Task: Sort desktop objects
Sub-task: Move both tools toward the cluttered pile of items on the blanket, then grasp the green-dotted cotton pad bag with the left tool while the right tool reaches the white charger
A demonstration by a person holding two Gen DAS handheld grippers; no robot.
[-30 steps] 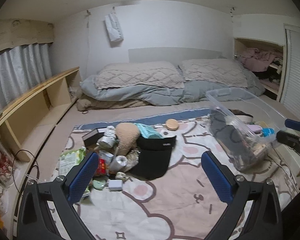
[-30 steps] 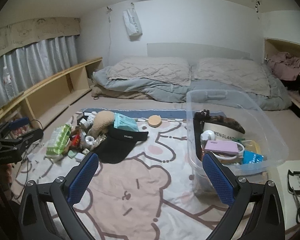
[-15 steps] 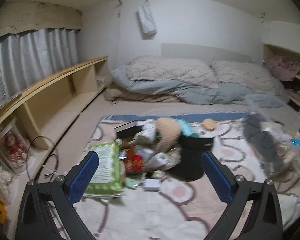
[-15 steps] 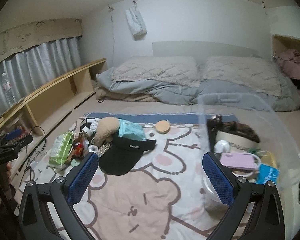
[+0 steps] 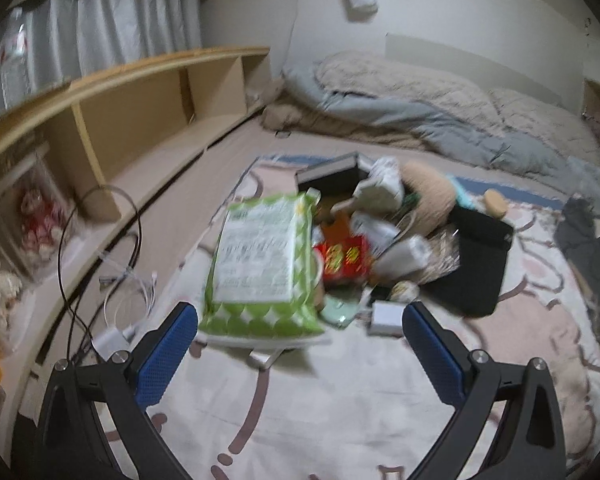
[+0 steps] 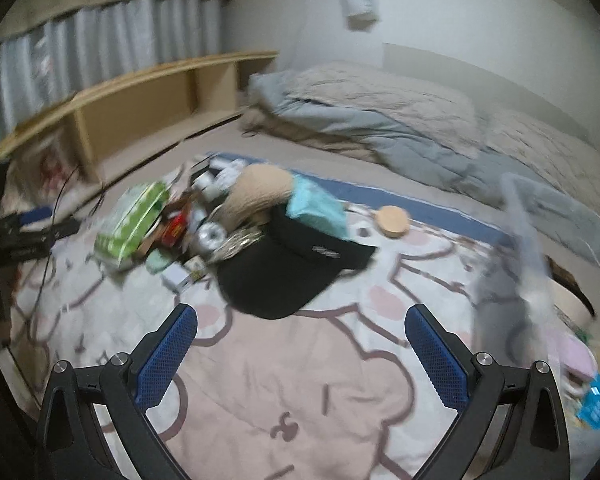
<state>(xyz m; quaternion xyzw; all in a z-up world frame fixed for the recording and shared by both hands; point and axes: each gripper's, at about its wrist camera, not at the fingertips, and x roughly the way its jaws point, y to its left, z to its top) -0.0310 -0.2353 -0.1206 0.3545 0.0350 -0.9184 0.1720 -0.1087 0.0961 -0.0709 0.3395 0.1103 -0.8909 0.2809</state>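
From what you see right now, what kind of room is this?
Most likely a bedroom: pillows and a grey duvet lie along the wall, grey curtains hang above a low wooden shelf, and small objects sit on a cartoon blanket.

A green wipes pack [image 5: 262, 268], red box [image 5: 343, 259], black cap [image 6: 296, 270] and teal packet [image 6: 317, 210] are heaped together on a cartoon-print blanket [image 6: 300, 380].
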